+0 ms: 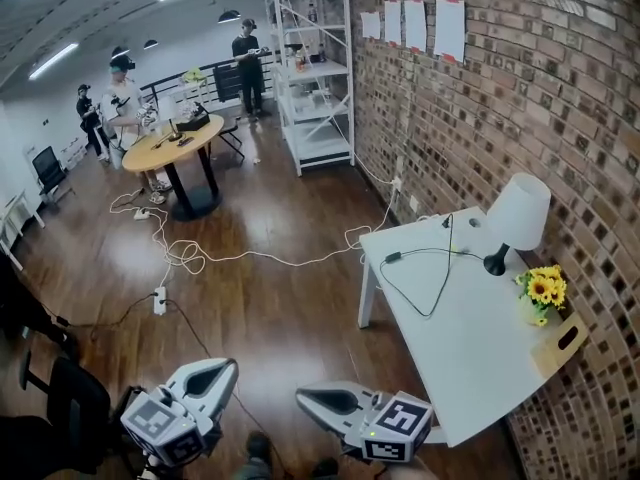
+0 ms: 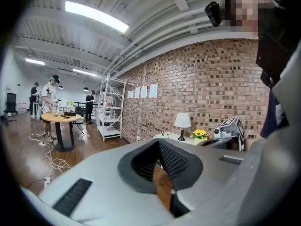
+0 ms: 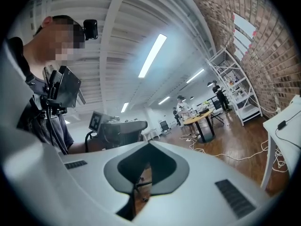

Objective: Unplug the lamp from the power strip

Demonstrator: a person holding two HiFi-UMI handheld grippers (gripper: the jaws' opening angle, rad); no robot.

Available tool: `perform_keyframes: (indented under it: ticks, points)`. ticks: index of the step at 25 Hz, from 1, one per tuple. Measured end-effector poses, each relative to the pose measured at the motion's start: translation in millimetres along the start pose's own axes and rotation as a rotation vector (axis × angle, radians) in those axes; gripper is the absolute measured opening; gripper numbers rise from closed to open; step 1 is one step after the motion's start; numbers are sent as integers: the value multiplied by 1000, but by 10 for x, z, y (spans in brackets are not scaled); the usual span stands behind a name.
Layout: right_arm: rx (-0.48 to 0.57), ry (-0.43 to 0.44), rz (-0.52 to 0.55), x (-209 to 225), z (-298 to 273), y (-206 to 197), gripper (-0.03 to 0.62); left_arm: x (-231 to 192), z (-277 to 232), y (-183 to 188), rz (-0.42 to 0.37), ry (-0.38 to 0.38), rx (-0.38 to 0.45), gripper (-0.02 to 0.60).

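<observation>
**Status.** Both grippers are low, at the near edge of the head view and well apart from the table [image 1: 470, 358]. L gripper [image 1: 231, 365]: jaws pressed together, nothing between. R gripper [image 1: 304, 398]: same, empty. Unplugging not yet begun.

**Task item.** The lamp [image 1: 520, 213] stands upright at the table's far side, by the brick wall. Its black cord [image 1: 440, 268] loops across the top to a dark plug [image 1: 447, 220] near the far edge. The strip there is too small to make out. A separate white strip [image 1: 159, 300] lies on the floor.

**Risks (judged).**
1. Wrong target: the floor strip is nearer, but the lamp cord doesn't appear to run to it.
2. Jaws must open before reaching the plug; arriving closed would knock it or the strip.
3. Gripping the cord, not the plug, could drag the lamp over, poss. into the flowers [image 1: 543, 288] beside it.
4. The strip may lift with the plug unless the 2nd gripper pins it.
5. Loose white cable on the floor btwn person and table: trip or snag hazard on approach.
</observation>
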State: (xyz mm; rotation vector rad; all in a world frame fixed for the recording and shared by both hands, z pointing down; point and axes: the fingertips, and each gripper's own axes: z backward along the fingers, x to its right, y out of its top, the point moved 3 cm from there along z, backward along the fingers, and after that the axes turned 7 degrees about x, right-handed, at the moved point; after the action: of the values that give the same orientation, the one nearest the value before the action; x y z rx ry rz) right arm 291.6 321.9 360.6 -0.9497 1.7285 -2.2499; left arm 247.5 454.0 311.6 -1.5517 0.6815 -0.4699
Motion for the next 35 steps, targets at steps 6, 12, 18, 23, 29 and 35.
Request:
perform_keyframes:
  ticks: [6,12,18,23,29,35]
  points:
    - [-32,31,70,-56,-125,38,0,-36,-40,59,-32,-22,-1,14]
    - [-53,26,138,-25,-150,90,0,-124,-183,128,-58,-61,12,14]
    - [-110,-4,165,95,-279,203,0,-573,-377,-2,-105,-89,54,14]
    - [-120,-41,180,367,-564,272,0,-978,-567,7,-81,-105,74,14]
    - [-106,-50,202,622,-1047,396,0,-1497,-836,86,-41,-133,90,14]
    - [-114,-117,224,952,-1359,420,0,-1918,-1180,134,-6,-201,109,14]
